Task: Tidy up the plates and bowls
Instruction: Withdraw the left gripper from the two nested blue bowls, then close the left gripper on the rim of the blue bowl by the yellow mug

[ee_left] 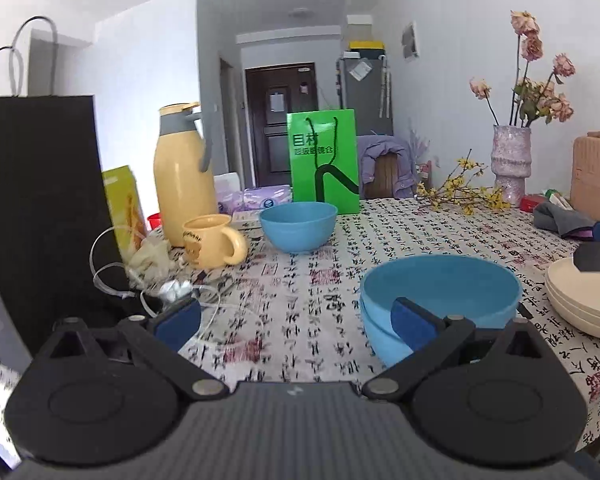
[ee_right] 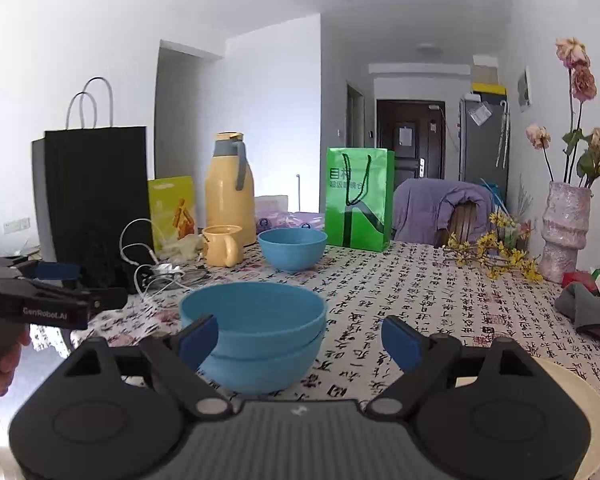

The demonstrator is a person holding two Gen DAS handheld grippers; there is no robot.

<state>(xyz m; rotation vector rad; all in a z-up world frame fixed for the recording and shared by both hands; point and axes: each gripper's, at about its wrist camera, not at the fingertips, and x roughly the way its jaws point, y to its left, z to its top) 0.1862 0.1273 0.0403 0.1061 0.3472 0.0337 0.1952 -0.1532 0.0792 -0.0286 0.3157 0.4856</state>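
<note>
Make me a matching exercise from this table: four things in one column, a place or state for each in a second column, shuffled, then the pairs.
Things:
1. single blue bowl
2. two stacked blue bowls
3. cream plates
4. yellow mug

Places or states:
A. nested one inside the other, nearest the cameras
B. stacked at the right edge of the left wrist view
C. alone in front of the green bag
D. beside the yellow thermos, handle showing

Pairs: 1-C, 2-A, 3-B, 4-D
</note>
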